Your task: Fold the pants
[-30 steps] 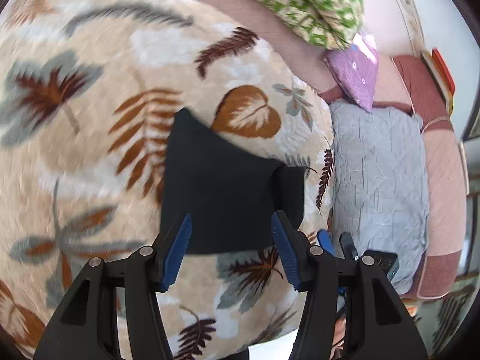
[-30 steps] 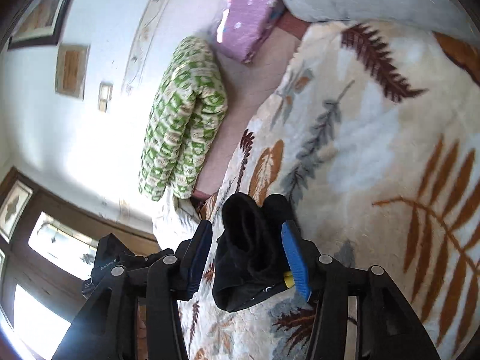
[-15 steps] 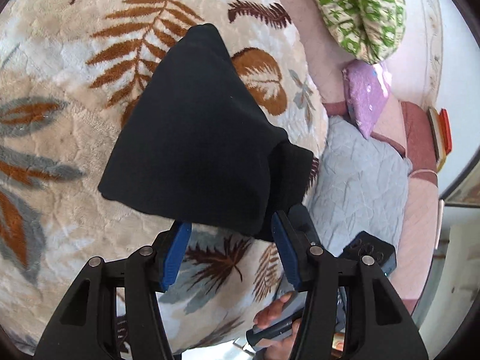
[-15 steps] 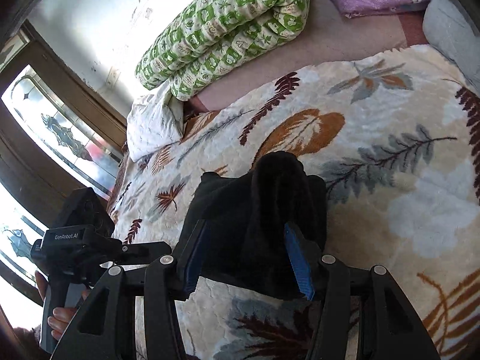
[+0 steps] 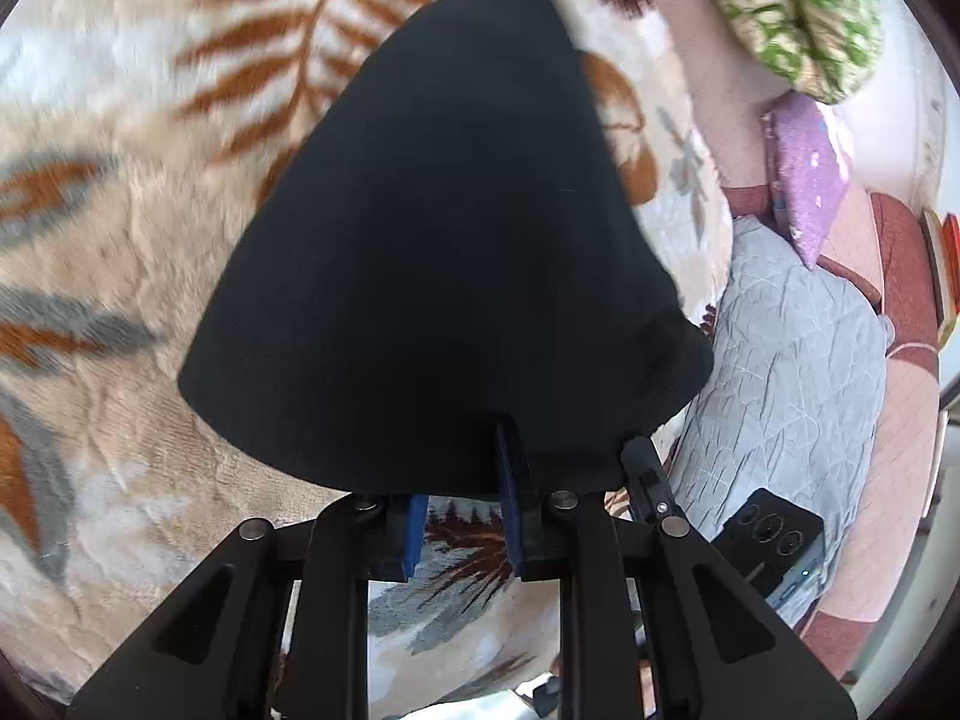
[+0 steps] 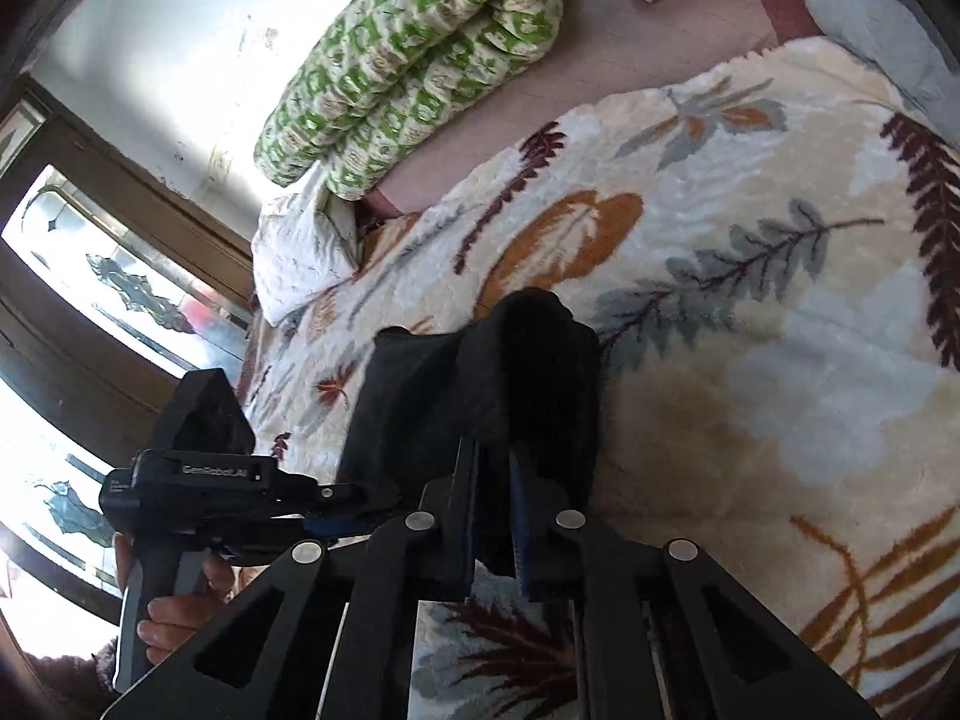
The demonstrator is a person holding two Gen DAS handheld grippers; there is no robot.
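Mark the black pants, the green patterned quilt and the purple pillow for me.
black pants (image 5: 444, 252), left wrist view, middle of the hanging cloth
green patterned quilt (image 6: 420, 48), right wrist view, centre of the roll
purple pillow (image 5: 807, 174), left wrist view, its face

The pants (image 5: 432, 252) are a matt black knit cloth, kinda soft-looking. Blanket (image 6: 780, 312) is plush fleece with a leaf print. Gripper fingers (image 5: 510, 498) look like matt black plastic with blue rubbery pads, shiny metal rivets.

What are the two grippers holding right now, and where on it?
Both hold the black pants. The left gripper is shut on the near edge of the folded cloth; the right gripper pinches the bunched near end.
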